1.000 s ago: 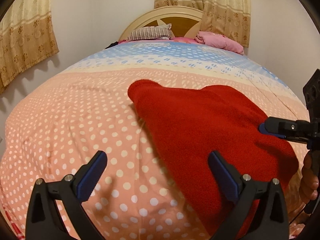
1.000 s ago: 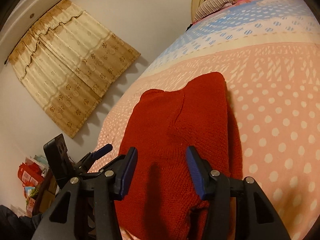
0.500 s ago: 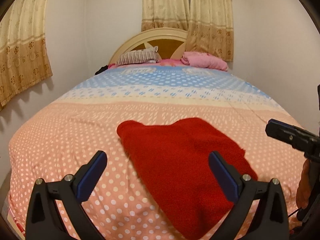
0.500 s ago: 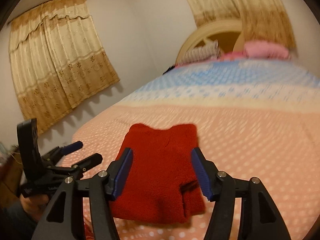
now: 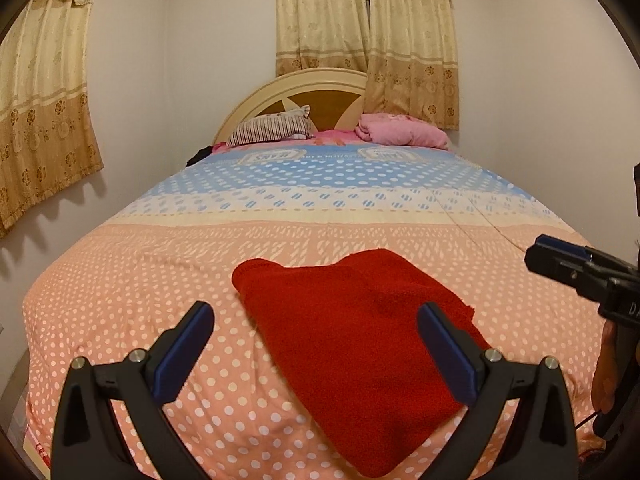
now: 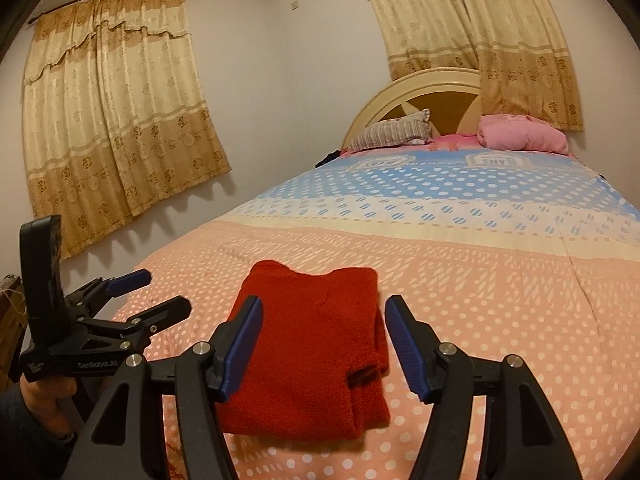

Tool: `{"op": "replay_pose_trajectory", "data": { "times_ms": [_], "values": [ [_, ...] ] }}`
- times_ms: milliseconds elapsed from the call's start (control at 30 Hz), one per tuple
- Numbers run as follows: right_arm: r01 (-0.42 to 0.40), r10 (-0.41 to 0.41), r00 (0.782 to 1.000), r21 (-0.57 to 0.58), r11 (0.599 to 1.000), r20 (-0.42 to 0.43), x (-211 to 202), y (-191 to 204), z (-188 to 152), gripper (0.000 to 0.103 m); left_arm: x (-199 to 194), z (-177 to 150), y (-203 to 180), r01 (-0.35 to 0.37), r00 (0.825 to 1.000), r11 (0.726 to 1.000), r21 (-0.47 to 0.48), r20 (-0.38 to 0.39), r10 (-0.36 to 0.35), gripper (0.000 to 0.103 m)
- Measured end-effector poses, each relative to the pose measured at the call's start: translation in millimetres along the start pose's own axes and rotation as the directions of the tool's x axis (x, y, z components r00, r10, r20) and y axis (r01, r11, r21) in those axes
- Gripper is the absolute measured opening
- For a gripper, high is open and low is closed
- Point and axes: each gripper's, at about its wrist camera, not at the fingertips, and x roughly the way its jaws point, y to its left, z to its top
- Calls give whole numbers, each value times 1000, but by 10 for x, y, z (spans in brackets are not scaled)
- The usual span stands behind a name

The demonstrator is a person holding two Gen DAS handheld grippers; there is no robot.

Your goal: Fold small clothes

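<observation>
A red knitted sweater (image 5: 340, 340) (image 6: 312, 344) lies folded in a compact rectangle on the peach polka-dot bedspread (image 5: 152, 280) (image 6: 500, 300), near the foot of the bed. My left gripper (image 5: 314, 314) hovers above and behind it, open, with nothing between its blue pads. My right gripper (image 6: 325, 306) also hangs open over the sweater's near part, not touching it. In the right wrist view the left gripper (image 6: 160, 292) shows at the left, held by a hand. The right gripper's finger (image 5: 560, 260) shows at the right edge of the left wrist view.
A striped pillow (image 5: 272, 128) and a pink bundle (image 5: 404, 130) lie by the rounded headboard (image 5: 296, 92) at the far end. Beige curtains (image 6: 112, 120) hang on the left wall and behind the headboard. Walls stand close to both sides of the bed.
Both grippers have risen and drawn back from the sweater, which now lies further off and smaller in view. The right gripper levelled out and its jaws widened.
</observation>
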Motion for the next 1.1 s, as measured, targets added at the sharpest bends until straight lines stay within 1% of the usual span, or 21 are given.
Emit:
{"op": "replay_pose_trajectory", "data": {
  "times_ms": [300,1100],
  "values": [
    [7,-7,1000,11,1000,-10,18,-48,8,65,-8,-10,-7,-1,1000,1000,2,-4,1,103],
    [11,-11,1000,17,1000,-1,14,-52,6,65,7,-9,-13,4,1000,1000,0,-11,-4,103]
  ]
}}
